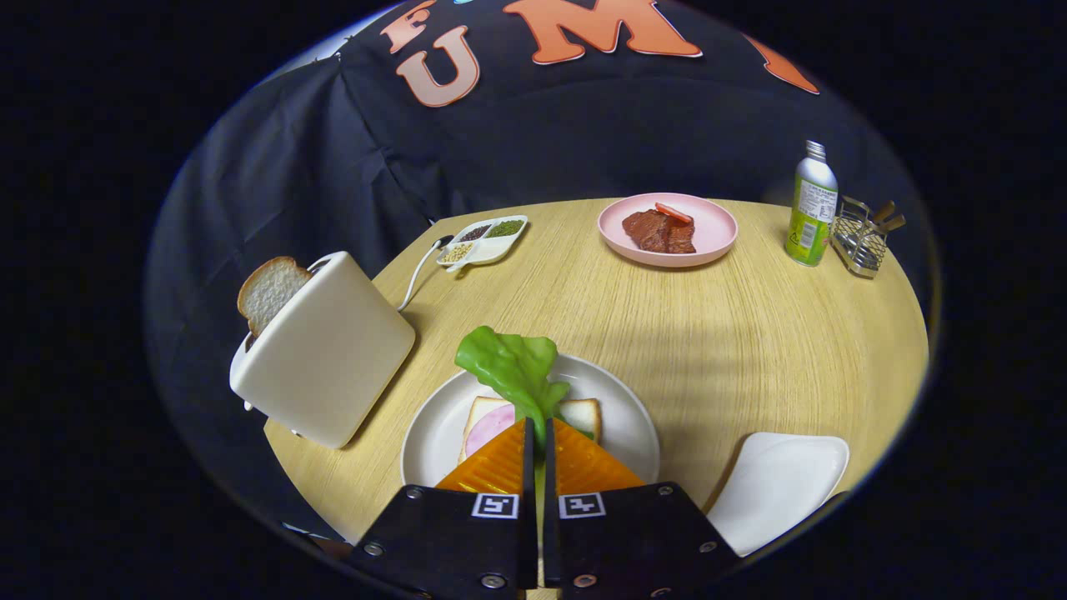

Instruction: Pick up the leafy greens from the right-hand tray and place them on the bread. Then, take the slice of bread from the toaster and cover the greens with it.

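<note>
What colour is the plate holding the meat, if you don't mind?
Pink; the plate shows best in the gripper view, beyond the gripper shut on the leafy greens.

Bright, even light overhead (soft shadows); sharp centre, fisheye-bent edges.

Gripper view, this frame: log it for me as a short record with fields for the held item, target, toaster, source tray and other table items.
gripper: gripper, jaws closed on the stem of the leafy greens
greens position: held above the white plate, not yet released
target: bread on that plate, with a pink slice on it
toaster: toaster beside the plate, bread slice standing in its slot
source tray: white tray, bare
far side: pink plate with meat, bottle, wire rack, divided dish
</note>
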Motion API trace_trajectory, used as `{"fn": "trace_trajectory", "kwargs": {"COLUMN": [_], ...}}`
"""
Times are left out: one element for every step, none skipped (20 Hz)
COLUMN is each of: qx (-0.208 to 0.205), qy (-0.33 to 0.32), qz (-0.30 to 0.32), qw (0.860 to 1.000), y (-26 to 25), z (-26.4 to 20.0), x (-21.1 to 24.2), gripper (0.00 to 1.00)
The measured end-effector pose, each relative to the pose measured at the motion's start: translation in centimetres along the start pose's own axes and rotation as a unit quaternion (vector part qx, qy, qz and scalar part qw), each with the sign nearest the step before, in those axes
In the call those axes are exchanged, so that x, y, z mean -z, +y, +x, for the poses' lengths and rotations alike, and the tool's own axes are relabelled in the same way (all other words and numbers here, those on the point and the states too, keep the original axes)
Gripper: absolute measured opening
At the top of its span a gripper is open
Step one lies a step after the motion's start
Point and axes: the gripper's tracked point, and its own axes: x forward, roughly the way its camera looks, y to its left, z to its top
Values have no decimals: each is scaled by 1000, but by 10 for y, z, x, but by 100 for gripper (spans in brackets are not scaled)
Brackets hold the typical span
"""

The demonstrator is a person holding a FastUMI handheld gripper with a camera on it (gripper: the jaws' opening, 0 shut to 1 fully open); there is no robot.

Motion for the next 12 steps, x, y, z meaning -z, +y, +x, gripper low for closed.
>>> {"fn": "trace_trajectory", "kwargs": {"qx": [-6, -9, -11, -12, -12, -13, -14, -12, -9, -3, 7, 17], "qy": [5, 9, 14, 18, 23, 26, 28, 29, 29, 27, 23, 19], "qz": [-1, -3, -7, -9, -12, -13, -15, -19, -23, -30, -38, -48], "qw": [1000, 1000, 1000, 1000, 1000, 1000, 999, 999, 999, 999, 999, 999], "y": [5, 8, 9, 10, 11, 13, 16, 18, 18, 16, 13, 10], "z": [1, 2, 4, 4, 6, 8, 9, 9, 11, 12, 12, 12], "x": [2, 4, 6, 9, 11, 13, 14, 14, 14, 13, 11, 8], "gripper": [4, 5, 6, 10, 11, 15, 16, 19, 20, 26, 30, 36]}}
